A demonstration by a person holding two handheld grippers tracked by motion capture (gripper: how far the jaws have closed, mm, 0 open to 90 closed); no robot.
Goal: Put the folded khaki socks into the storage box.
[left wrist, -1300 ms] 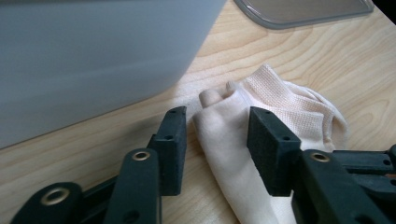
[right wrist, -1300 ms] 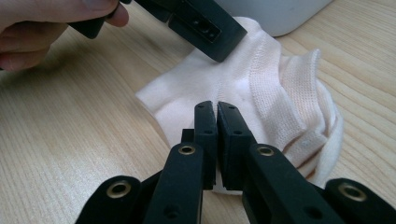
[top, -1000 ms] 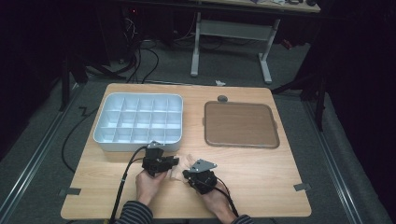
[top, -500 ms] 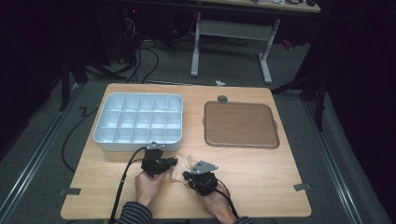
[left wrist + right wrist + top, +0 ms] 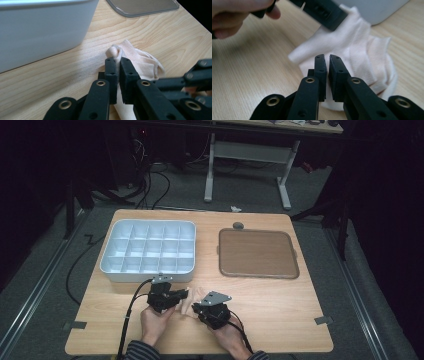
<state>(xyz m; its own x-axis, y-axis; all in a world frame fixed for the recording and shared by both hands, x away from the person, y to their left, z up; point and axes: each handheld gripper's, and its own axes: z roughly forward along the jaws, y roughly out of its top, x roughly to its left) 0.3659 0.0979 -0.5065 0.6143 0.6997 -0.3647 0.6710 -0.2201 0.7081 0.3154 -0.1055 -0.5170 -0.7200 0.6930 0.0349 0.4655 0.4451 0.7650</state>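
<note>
The sock [image 5: 140,61] lies crumpled near the table's [image 5: 280,295] front edge, below the bin [image 5: 150,251]. Left claw [image 5: 117,61] is clamped on a fold; right claw [image 5: 327,60], jaws just easing apart, hovers over it. Light, limp, stretchy: pinch the cuff.

Lab: cables [image 5: 150,180], dark surrounds

No readable text, labels, brands, numbers or signs anywhere
</note>
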